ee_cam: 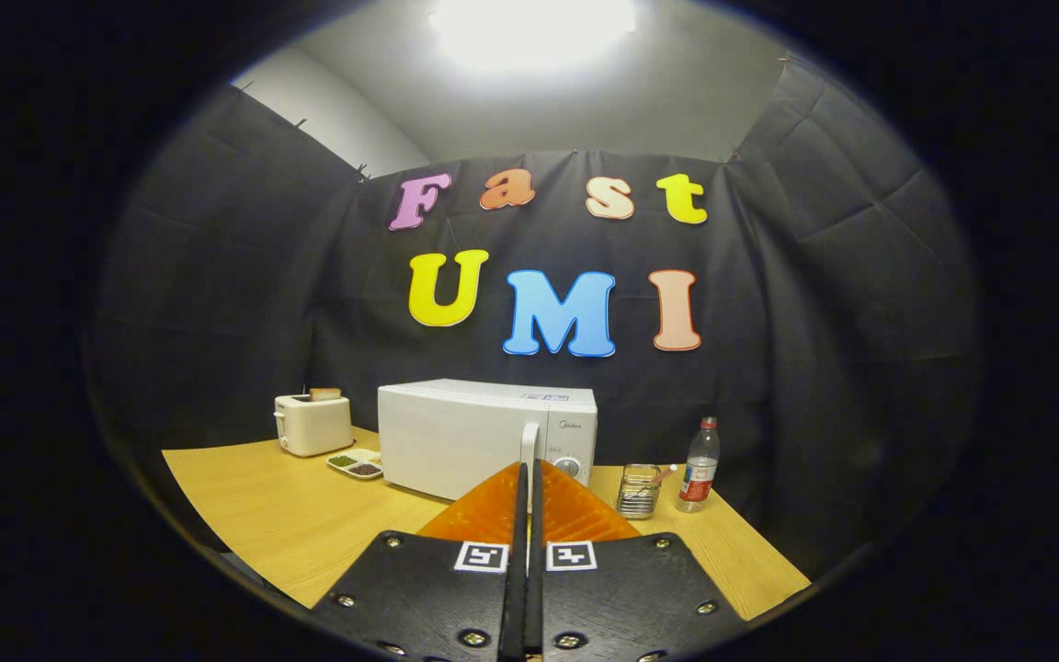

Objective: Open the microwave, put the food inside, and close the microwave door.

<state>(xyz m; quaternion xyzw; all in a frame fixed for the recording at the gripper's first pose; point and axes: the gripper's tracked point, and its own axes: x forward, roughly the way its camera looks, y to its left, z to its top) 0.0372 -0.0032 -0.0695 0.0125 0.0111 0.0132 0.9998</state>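
From the gripper view, the tongs (526, 478) sit with their two fingers pressed together, nothing held between them, only a thin dark seam running up to the tips. Just beyond the tips stands the microwave (483, 437), its door shut; the upright door handle (529, 446) rises almost straight ahead of the seam, with the control knob (567, 466) right beside it on the panel side. The machine rests on the wooden surface (263, 515).

To the left of the tongs, close against the microwave's front corner, lies a small divided dish (357, 463) with dark and green food in its compartments; this looks like the food to go inside. Further left stands a toaster (313, 423) with a slice of bread poking out. To the right of the tongs are a glass jar (639, 490) and, just beside it, a plastic bottle (699, 464).

The step in hand appears to be the first one: approaching to open the door. The next move likely calls for parting the fingers, closing in on the handle, clamping it, then pulling in an arc around the hinge.
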